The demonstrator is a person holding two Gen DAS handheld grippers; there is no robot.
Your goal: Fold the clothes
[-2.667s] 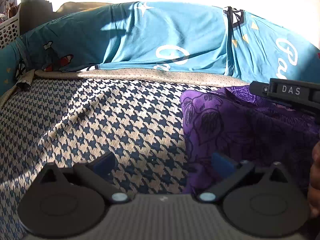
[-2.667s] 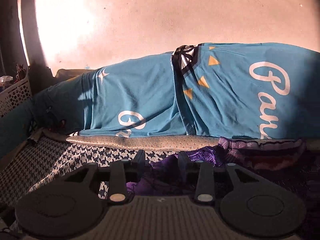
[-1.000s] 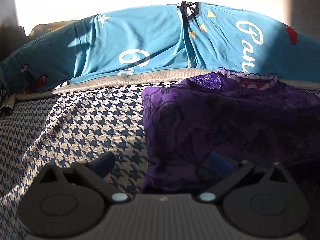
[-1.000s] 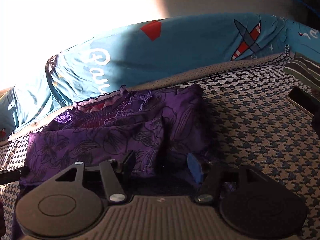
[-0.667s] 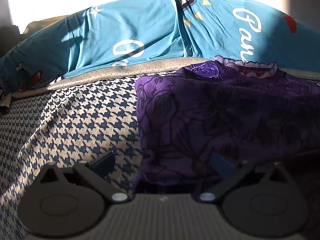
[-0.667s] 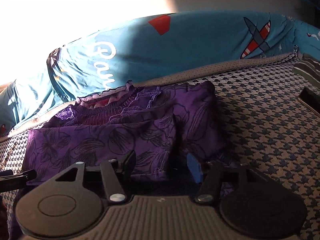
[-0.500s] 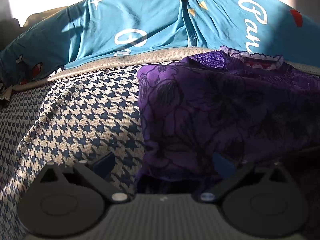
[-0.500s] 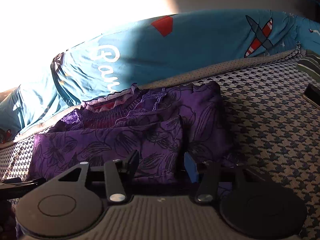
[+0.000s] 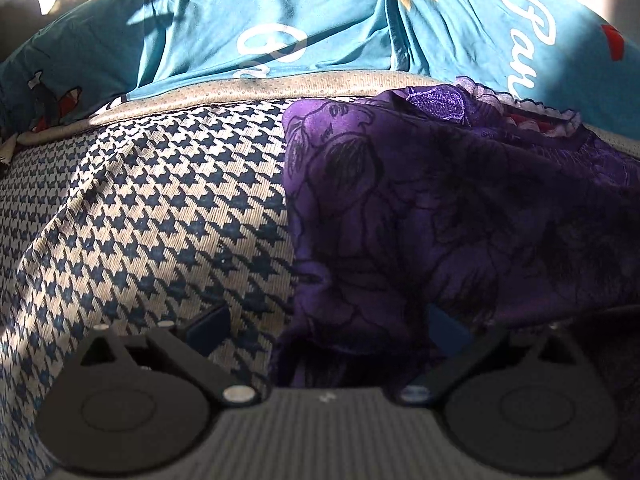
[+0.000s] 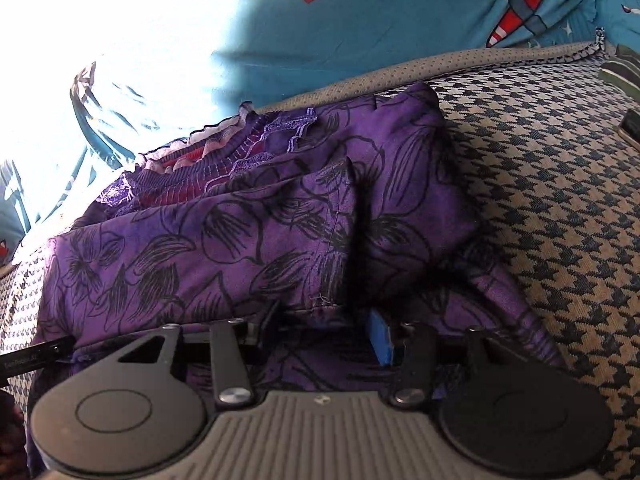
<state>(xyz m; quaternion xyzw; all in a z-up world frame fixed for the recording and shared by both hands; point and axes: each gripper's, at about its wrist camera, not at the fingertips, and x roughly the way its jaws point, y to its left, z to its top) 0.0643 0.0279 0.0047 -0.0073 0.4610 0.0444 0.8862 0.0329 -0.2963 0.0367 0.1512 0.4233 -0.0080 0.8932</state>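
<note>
The purple floral garment [image 10: 248,240] lies partly folded on the houndstooth-covered bed [image 10: 560,208], its lace-trimmed neckline [image 10: 224,148] turned toward the teal bedding [image 10: 380,28] that runs along the far edge. One folded layer rests over another, and its hemmed edge runs down the middle of the pile in the right wrist view.

The right gripper [image 10: 324,326] sits at the near edge of the garment, and its jaws have just been closing. The cloth's near hem lies between the fingers [image 10: 378,336], but a gap shows beside each pad, so they stand released around the fabric, not clenched on it.

The left gripper [image 9: 324,324] is at the garment's left near corner. Its fingers are spread wide and released: the left one [image 9: 208,326] is over bare houndstooth, and the right one [image 9: 444,330] is against the purple cloth, whose corner hangs in the space between them.

A striped item [image 10: 622,70] and a dark flat object [image 10: 632,124] lie at the bed's far right, well apart from the garment.
</note>
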